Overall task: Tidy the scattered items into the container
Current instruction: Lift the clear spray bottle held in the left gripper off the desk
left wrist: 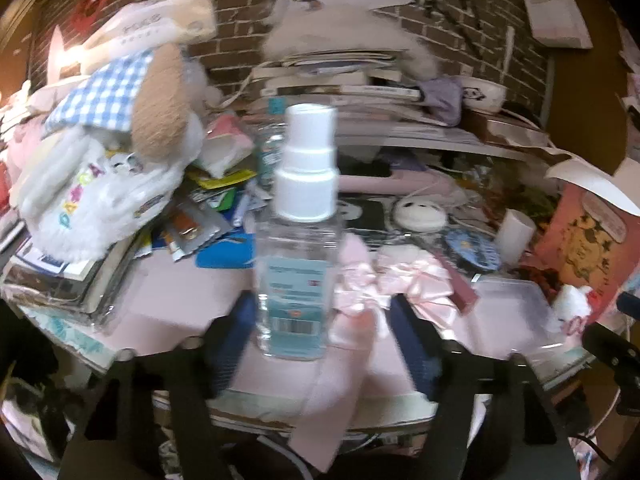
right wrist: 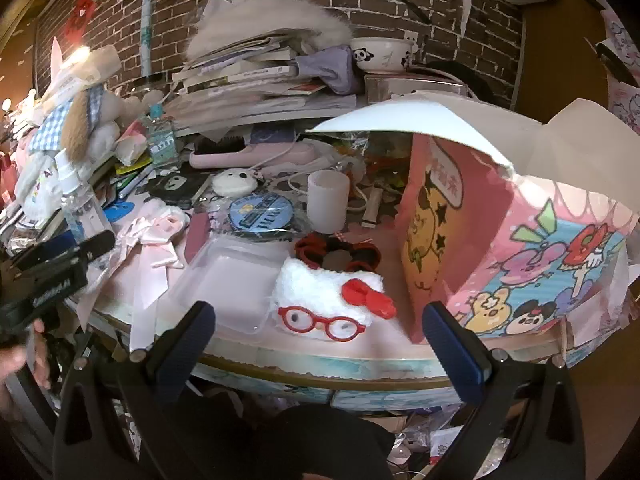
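A clear spray bottle (left wrist: pixel 298 264) with a white pump top stands upright between the blue fingers of my left gripper (left wrist: pixel 322 320), at the pink table's front. The gripper is open: the left finger is close against the bottle, and a gap shows on the right side. The right wrist view shows the same bottle (right wrist: pixel 80 200) and left gripper (right wrist: pixel 64 252) at far left. My right gripper (right wrist: pixel 320 348) is open and holds nothing, just short of a white fluffy pouch (right wrist: pixel 332 300) with red glasses and a red bow. A clear shallow plastic tray (right wrist: pixel 224 276) lies left of the pouch.
A pink satin bow (right wrist: pixel 156 240), a red-and-black scrunchie (right wrist: pixel 336 252), a white cup (right wrist: pixel 326 200) and a blue round badge (right wrist: pixel 260 212) lie around the tray. A pink cartoon box (right wrist: pixel 520 248) with a raised flap stands right. A plush dog (left wrist: pixel 120 140) and stacked books (right wrist: pixel 256 80) crowd the back.
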{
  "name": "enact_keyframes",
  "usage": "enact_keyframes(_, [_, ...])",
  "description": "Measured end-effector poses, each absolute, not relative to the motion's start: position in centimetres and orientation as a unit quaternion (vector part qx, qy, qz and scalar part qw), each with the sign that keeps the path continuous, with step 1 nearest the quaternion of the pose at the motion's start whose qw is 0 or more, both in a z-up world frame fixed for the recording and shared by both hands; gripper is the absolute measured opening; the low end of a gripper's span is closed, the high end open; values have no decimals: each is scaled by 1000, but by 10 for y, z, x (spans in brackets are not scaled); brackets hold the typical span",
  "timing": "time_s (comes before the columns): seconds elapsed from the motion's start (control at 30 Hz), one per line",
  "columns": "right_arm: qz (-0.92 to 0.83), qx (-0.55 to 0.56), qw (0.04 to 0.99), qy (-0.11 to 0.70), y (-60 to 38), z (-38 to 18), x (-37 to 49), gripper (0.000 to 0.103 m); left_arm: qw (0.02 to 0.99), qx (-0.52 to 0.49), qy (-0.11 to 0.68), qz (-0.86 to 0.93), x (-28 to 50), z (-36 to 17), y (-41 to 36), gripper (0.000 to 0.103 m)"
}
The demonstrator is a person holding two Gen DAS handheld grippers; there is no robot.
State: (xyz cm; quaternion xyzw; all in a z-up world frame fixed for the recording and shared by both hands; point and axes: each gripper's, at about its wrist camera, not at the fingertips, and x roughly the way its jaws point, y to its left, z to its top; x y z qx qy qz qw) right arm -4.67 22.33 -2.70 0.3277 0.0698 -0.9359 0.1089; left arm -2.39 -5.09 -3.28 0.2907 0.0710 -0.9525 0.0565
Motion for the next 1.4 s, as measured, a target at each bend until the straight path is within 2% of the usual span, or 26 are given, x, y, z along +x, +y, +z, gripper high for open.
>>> enact_keyframes(0.2, [-934,329,116,75,219,-30,-48,103,61,296,77,-950,-27,-34,-62,35])
enact_keyframes(1.1, [-931,335,124,80,211,-35,-50,103,58,305,88,-946,-35,-33,-62,33])
enact_keyframes(1.4, [-931,334,124,78,212,-33,-50,103,54,290,63,-953,-32,-10,-55,33])
